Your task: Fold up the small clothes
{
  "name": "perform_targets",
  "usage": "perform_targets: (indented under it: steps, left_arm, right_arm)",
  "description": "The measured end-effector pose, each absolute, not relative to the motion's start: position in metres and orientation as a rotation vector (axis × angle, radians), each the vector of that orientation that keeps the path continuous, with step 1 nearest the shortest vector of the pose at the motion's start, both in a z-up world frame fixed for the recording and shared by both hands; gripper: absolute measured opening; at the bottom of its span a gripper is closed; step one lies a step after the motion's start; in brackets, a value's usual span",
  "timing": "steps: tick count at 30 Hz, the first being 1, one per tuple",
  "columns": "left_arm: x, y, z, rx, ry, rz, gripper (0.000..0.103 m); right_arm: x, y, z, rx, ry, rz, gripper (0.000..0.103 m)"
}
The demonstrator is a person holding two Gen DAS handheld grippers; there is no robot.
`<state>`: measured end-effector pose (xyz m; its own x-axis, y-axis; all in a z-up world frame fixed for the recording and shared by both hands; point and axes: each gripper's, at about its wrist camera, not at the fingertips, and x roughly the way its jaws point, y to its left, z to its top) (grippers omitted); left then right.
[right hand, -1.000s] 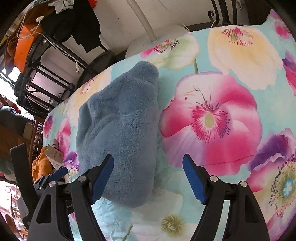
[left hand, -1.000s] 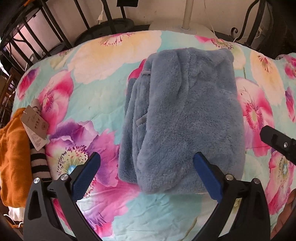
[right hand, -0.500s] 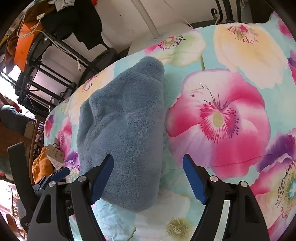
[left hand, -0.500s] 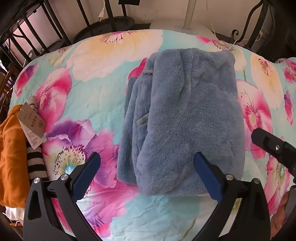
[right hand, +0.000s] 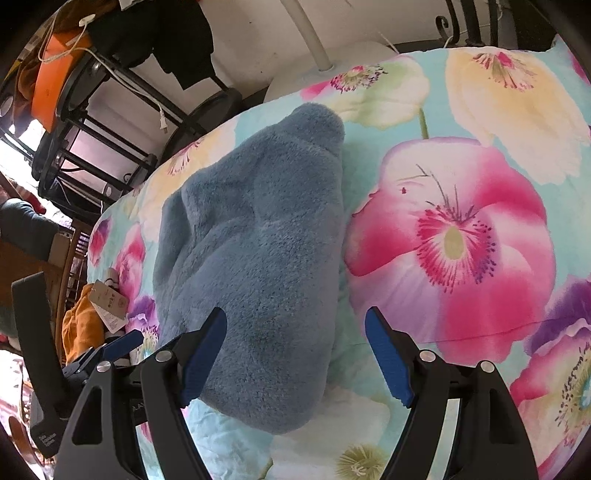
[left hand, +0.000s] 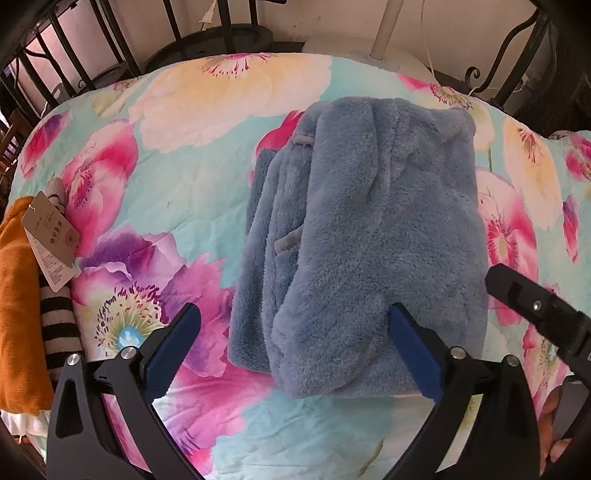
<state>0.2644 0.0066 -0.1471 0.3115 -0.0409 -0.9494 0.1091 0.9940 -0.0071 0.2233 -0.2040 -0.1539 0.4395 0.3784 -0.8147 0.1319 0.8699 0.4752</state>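
Note:
A folded blue fluffy garment (left hand: 362, 236) lies on the floral quilt (left hand: 177, 192); it also shows in the right wrist view (right hand: 255, 251). My left gripper (left hand: 295, 347) is open and empty, just short of the garment's near edge. My right gripper (right hand: 295, 354) is open and empty at the garment's near right corner, its left pad over the fabric. The right gripper's black finger (left hand: 535, 306) shows at the right of the left wrist view. The left gripper (right hand: 110, 350) shows at the left of the right wrist view.
An orange garment (left hand: 18, 302) with a paper tag (left hand: 50, 240) and a striped piece (left hand: 59, 332) lie at the quilt's left edge. A black metal bed frame (left hand: 110, 40) and a white stand (left hand: 384, 29) stand behind. A rack with hanging clothes (right hand: 110, 74) stands at the back left.
Both grippers have drawn back slightly and risen, so the garment sits a little lower and farther in view. The garment has not moved. Both jaws stay open.

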Motion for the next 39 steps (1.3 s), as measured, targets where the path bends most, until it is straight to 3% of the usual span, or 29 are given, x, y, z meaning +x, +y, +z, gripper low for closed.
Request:
perform_targets:
  steps: [8, 13, 22, 34, 39]
  left_arm:
    - [0.273, 0.03, -0.131, -0.008, 1.205, -0.047, 0.098]
    - [0.278, 0.045, -0.167, -0.095, 1.353, -0.026, 0.099]
    - [0.287, 0.068, -0.18, -0.3, 1.411, -0.1, 0.099]
    - [0.296, 0.078, -0.207, -0.559, 1.379, -0.255, 0.099]
    - [0.299, 0.074, -0.195, -0.576, 1.32, -0.299, 0.098]
  right_arm:
    - [0.223, -0.209, -0.151, 0.555, 1.113, 0.152, 0.079]
    - [0.223, -0.205, -0.162, 0.545, 1.153, 0.151, 0.079]
    - [0.229, -0.215, -0.181, 0.672, 1.17, 0.186, 0.083]
    - [0.243, -0.227, -0.213, 0.935, 1.169, 0.254, 0.086]
    - [0.247, -0.232, -0.225, 1.034, 1.155, 0.27, 0.086]
